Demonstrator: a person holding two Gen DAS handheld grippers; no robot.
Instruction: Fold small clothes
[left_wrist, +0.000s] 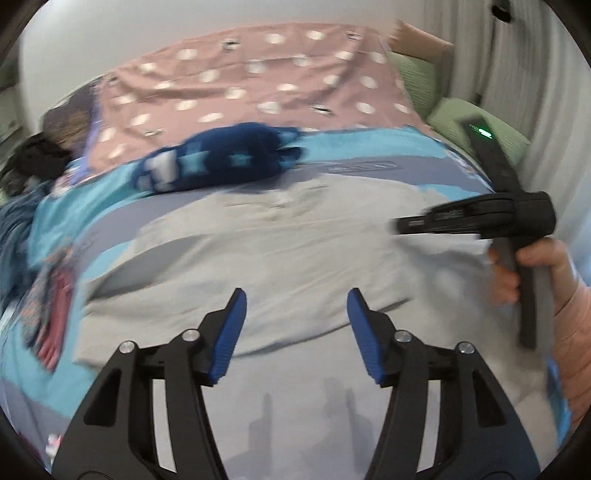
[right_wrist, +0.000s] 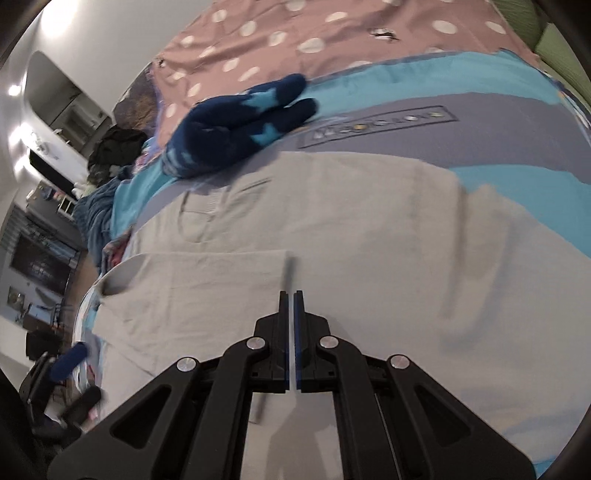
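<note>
- Right now the left gripper (left_wrist: 295, 332) hovers over the grey shirt (left_wrist: 266, 254) with its blue-padded fingers (left_wrist: 231, 332) spread well apart and nothing between them.
- Over at the shirt's right edge, the right gripper (left_wrist: 406, 223) is seen from the side in the left wrist view, with the person's hand (left_wrist: 535, 266) wrapped round its handle; its own camera shows the gripper (right_wrist: 294, 299) with fingers pressed together, only a thin slit between the pads. Whether any cloth is pinched there I cannot tell.
- The grey shirt (right_wrist: 332, 240) lies spread flat on the bed, collar towards the far side, and one part is folded over the body, its straight edge ending just ahead of the right gripper's tips.
- Beyond the shirt's collar lies a dark blue sock bundle with light blue stars (right_wrist: 240, 122), near the shirt but not touching it.
- Under the shirt is a bedspread in turquoise and grey bands (right_wrist: 406, 96); beyond the socks lies a dusty pink cloth with white spots (left_wrist: 258, 74).
- Left of the shirt, at the bed's edge, sits a dark heap of clothing (right_wrist: 114, 146), too blurred to sort out.
</note>
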